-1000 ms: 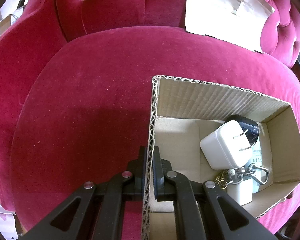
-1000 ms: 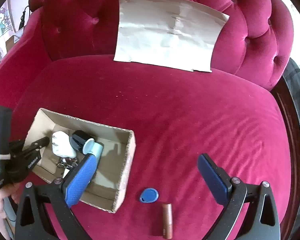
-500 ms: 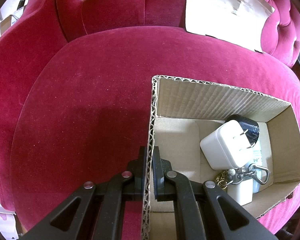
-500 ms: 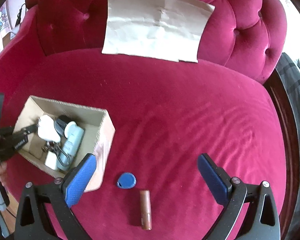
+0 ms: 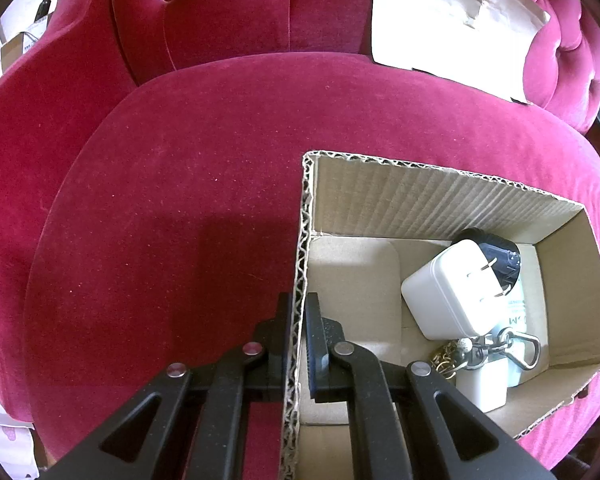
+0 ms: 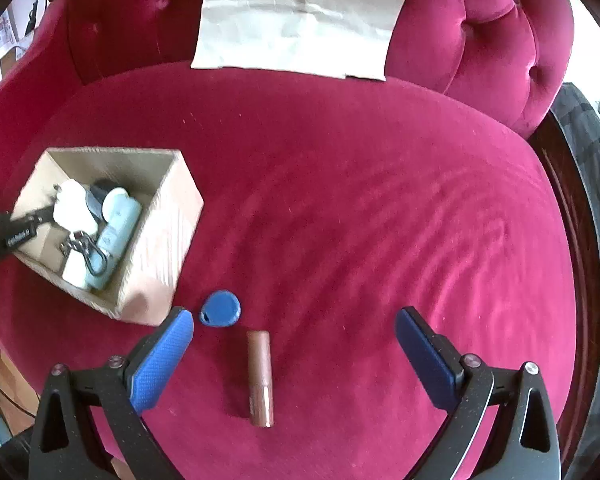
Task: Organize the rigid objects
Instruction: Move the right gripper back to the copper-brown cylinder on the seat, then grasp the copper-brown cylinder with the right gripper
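On the crimson velvet sofa seat, the left gripper has its jaws clamped on the cardboard box wall, while the right gripper hangs with jaws wide apart over a brown lipstick tube beside a blue key fob.

Left gripper: matte black plastic w/ fine speckle, two flat dark fingers, four angular link arms w/ triangular cut-outs, four round silver rivets at the pivots. In the right cam it shows beside the box as a black arm w/ small white lettering, unreadable.

Right gripper: same speckled black frame, triangular cut-outs, silver rivets, but fingers carry blue textured pads. Bit of bare skin at frame edge, left of the box.
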A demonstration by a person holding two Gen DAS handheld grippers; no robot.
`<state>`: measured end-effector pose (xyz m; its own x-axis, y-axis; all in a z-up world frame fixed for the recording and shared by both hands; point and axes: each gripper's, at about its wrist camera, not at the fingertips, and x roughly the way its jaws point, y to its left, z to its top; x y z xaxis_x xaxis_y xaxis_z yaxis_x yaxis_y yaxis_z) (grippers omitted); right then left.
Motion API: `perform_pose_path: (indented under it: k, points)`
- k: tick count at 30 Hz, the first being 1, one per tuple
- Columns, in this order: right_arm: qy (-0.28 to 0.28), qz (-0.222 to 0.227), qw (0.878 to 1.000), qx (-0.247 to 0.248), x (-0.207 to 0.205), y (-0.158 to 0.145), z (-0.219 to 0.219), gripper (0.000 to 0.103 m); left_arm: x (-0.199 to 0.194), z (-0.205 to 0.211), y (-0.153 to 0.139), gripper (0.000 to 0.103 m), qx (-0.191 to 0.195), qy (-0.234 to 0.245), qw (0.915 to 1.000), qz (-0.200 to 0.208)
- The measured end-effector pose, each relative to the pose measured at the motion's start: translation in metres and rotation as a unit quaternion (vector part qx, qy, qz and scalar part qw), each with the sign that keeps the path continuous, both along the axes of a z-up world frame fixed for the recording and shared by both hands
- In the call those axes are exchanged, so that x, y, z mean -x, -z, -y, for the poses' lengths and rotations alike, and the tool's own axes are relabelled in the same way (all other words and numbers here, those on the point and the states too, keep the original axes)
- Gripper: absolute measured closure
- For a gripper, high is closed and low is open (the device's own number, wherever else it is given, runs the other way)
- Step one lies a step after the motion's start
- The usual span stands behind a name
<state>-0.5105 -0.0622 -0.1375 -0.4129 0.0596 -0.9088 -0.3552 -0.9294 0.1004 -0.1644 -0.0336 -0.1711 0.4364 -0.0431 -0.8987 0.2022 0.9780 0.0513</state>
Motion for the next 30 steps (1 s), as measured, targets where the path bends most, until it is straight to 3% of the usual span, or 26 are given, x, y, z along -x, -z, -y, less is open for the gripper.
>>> perform_pose_path:
  k: [14, 21, 25, 27, 29, 30]
  points:
    - [-0.019, 0.055, 0.998, 0.025, -0.012, 0.046, 0.008, 0.0, 0.005, -0.001, -0.002, 0.097, -0.002, 0.012, 0.9999, 0.001]
    - [-0.025, 0.051, 0.998, 0.022, -0.015, 0.048, 0.011, 0.003, 0.005, -0.001, -0.002, 0.097, -0.003, 0.024, 0.9997, 0.002]
    - [-0.031, 0.051, 0.997, 0.043, -0.015, 0.048, 0.012, 0.026, 0.005, -0.001, -0.002, 0.097, -0.004, 0.026, 0.9997, 0.002]
    - [-0.04, 0.052, 0.996, 0.063, -0.015, 0.05, 0.014, 0.045, 0.005, -0.001, -0.002, 0.096, -0.004, 0.028, 0.9996, 0.002]
    - [-0.045, 0.048, 0.996, 0.064, -0.014, 0.049, 0.017, 0.075, 0.005, -0.001, -0.002, 0.096, -0.005, 0.029, 0.9996, 0.002]
    - [-0.049, 0.045, 0.996, 0.061, -0.014, 0.048, 0.018, 0.083, 0.004, -0.001, -0.002, 0.096, -0.005, 0.033, 0.9995, 0.002]
